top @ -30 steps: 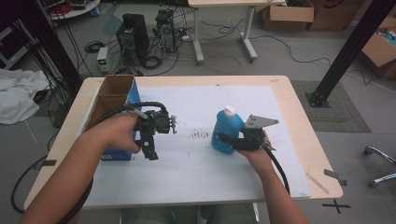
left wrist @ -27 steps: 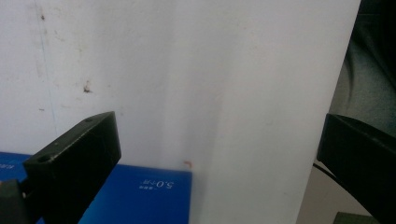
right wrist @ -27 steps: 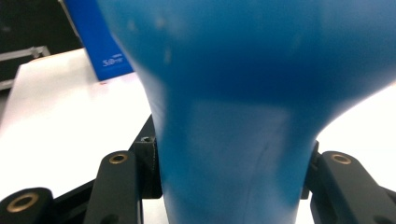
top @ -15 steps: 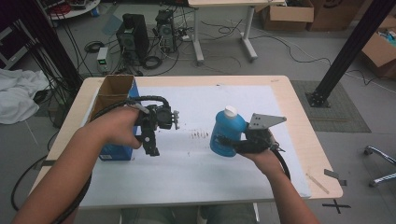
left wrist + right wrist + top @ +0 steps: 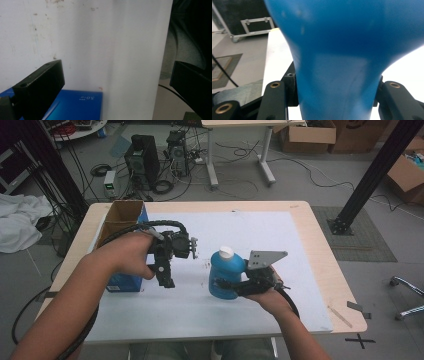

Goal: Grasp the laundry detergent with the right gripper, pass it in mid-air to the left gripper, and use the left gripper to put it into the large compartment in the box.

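A blue plastic bottle (image 5: 226,272) with a white cap (image 5: 226,252) is held over the middle of the white mat (image 5: 280,235). My right gripper (image 5: 224,285) is shut on its lower body from the right. In the right gripper view the bottle (image 5: 337,62) sits pinched between the two black jaws of that gripper (image 5: 335,100). My left gripper (image 5: 165,276) hangs to the left of the bottle and points down at the mat, beside a blue box (image 5: 122,281). Its jaws stand wide apart in the left gripper view (image 5: 116,82), with nothing between them.
The blue box (image 5: 75,105) has an open cardboard top (image 5: 125,215) and stands at the mat's left edge. The wooden table (image 5: 320,250) ends just right of the mat. Computer cases, cables and cardboard boxes lie on the floor beyond.
My right gripper has carried the bottle to the left and a little upward. My left gripper has risen slightly beside the blue box.
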Demonstrator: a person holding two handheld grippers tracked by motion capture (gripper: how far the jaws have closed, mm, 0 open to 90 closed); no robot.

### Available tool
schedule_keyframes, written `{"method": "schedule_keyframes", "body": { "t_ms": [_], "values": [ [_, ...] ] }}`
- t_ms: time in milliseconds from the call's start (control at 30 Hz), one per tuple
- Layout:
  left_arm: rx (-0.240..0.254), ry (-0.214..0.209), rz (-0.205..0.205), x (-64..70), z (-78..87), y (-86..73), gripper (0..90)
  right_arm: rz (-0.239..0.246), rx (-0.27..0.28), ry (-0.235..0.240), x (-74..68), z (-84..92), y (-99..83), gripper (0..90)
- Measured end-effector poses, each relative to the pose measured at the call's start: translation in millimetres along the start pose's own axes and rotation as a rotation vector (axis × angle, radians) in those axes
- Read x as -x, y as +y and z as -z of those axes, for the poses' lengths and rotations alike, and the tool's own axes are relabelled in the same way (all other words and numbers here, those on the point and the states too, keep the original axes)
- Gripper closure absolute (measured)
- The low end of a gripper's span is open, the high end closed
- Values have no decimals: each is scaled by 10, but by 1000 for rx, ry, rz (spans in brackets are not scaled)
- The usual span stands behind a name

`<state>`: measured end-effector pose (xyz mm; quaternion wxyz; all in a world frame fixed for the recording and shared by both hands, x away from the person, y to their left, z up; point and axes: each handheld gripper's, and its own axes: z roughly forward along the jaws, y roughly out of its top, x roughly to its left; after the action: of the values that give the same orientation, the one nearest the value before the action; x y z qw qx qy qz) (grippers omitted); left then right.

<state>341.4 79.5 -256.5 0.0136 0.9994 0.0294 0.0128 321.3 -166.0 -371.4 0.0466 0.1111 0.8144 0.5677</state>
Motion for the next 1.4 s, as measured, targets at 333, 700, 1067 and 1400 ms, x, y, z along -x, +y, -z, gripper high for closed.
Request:
{"method": "schedule_keyframes", "body": {
  "t_ms": [333, 700, 1067, 1400],
  "values": [
    [30, -19, -26, 85, 94, 88, 1, 6, -10, 74, -94, -334, -33, 461],
    [11, -16, -49, 157, 137, 201, 1, 25, -20, 127, -153, -655, 11, 464],
    [-10, -25, -70, 177, 73, 327, 1, 38, -30, 170, -195, -822, 101, 464],
    [-24, -21, -71, 178, 5, 336, 1, 50, -26, 183, -220, -899, 164, 463]
  ]
}}
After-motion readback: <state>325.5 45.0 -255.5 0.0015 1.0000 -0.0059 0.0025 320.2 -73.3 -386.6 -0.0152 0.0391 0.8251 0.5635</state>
